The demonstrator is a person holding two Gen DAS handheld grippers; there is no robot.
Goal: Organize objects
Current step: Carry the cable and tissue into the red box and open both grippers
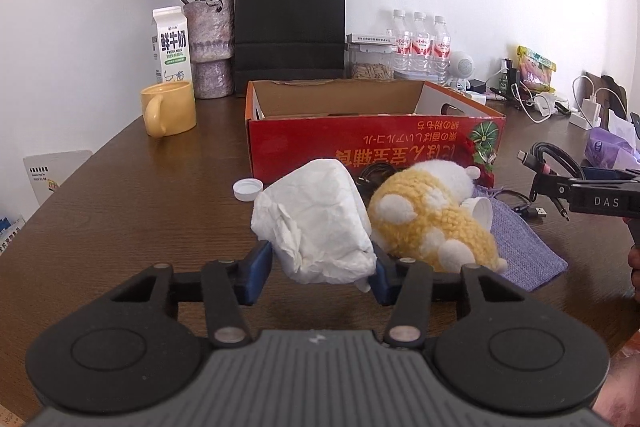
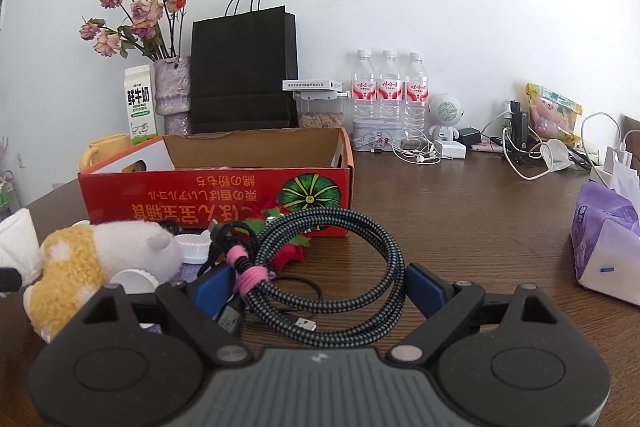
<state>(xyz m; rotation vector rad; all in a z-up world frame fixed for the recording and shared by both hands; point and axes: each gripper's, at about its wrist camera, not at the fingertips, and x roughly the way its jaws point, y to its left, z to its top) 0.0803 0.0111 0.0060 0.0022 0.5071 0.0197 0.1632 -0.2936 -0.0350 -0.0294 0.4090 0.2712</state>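
Left wrist view: the left gripper [image 1: 322, 269] pinches the crumpled tissue wad [image 1: 316, 223], probably light and squashy, best held mid-bulk; red box [image 1: 372, 143] at twelve o'clock. The right gripper [image 2: 316, 287] clasps the coiled cable [image 2: 328, 267].

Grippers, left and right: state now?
Left gripper: closed on the white tissue pack.
Right gripper: closed on the coiled braided cable.

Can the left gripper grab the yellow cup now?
Probably not yet. The left gripper already has its jaws closed on the white tissue pack, and the yellow cup stands far back on the left, beside the red box.
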